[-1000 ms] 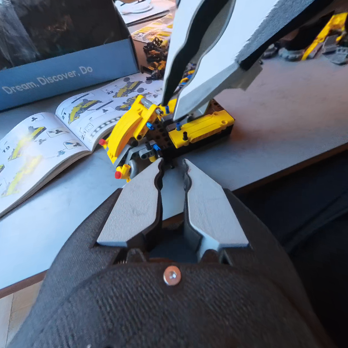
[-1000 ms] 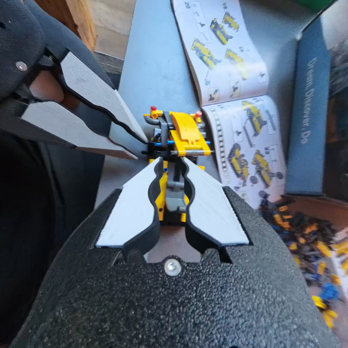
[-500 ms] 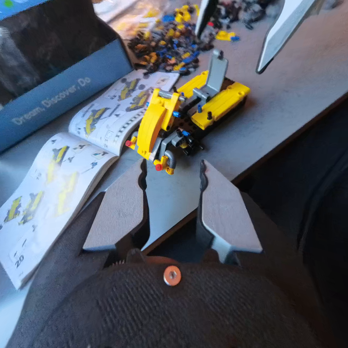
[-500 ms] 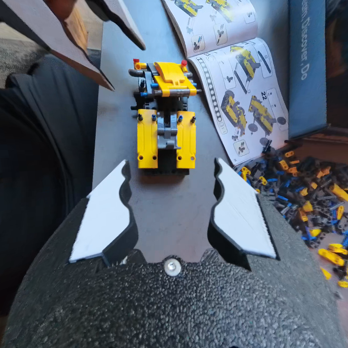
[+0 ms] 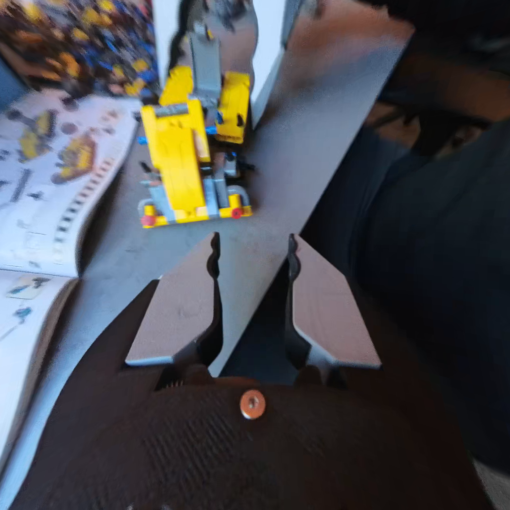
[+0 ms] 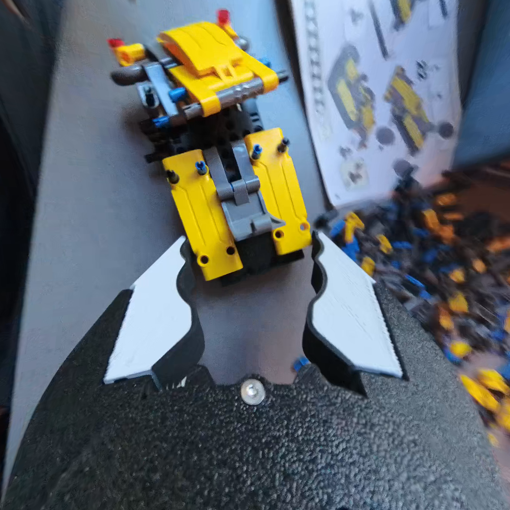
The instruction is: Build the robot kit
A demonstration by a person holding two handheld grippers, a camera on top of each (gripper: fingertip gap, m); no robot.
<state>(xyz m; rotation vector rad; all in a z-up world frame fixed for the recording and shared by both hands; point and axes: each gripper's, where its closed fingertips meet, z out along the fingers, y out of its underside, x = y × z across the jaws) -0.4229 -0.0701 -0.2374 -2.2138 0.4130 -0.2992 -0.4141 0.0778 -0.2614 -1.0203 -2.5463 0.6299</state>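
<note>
- Model (image 6: 220,154): yellow, grey and black brick-built vehicle, partly assembled, standing on the grey table (image 6: 82,220) close to its edge; grey hinged piece raised between two yellow side panels
- Right gripper (image 6: 248,240): jaws wide apart, holding nothing; fingertips flank the model's near end, the left tip at or just beside the yellow panel, contact not clear
- Left gripper (image 5: 252,237): jaws apart, empty, held off the model's far end with the red studs, a strip of bare table between
- Booklet (image 6: 372,96): open, beside the model
- Loose parts (image 6: 441,276): yellow, blue and black pile just beyond the booklet, near the right finger
- Left view is blurred
</note>
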